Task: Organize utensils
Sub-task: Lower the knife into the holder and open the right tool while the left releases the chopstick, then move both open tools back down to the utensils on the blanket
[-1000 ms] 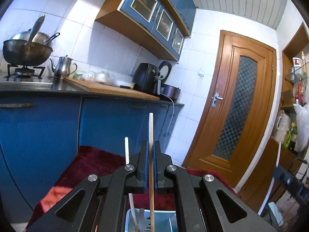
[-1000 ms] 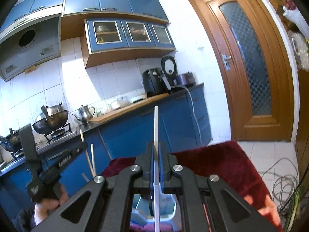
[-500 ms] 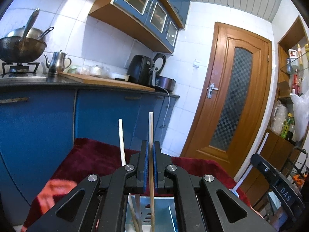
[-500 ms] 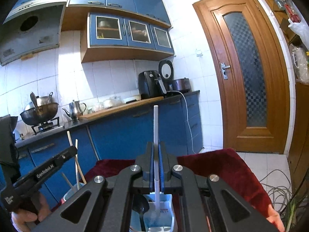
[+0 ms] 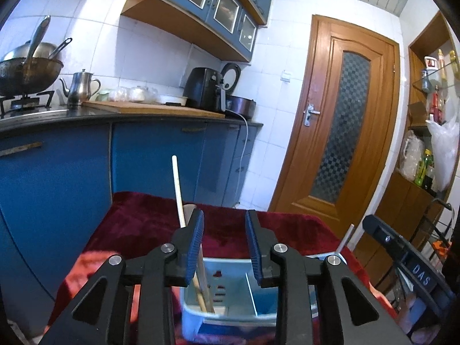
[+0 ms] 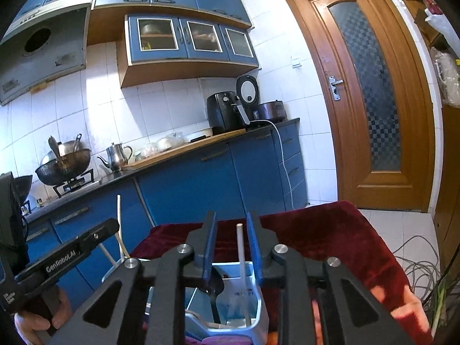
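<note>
Release step of the utensil sort. Left claw: jaws opening, pads clear of everything; nothing lies between them. The wooden chopsticks stand just beside its left pad, lower ends inside the pale blue caddy, upper ends leaning away to the left. Right claw: jaws likewise opening; the white stick stands upright between the pads, apparently touching neither, its foot in the caddy's right-hand compartment next to a dark spoon. The caddy sits on a desk covered by a red cloth. In the right view the left claw's body and the hand holding it appear at lower left.

Judgement: both utensils are delivered and being let go. The next move calls for each claw to widen enough to clear its utensil, then lift straight up and back, so that neither pad catches a handle and tips the caddy. Whether further utensils remain to be sorted cannot be told from these views.
</note>
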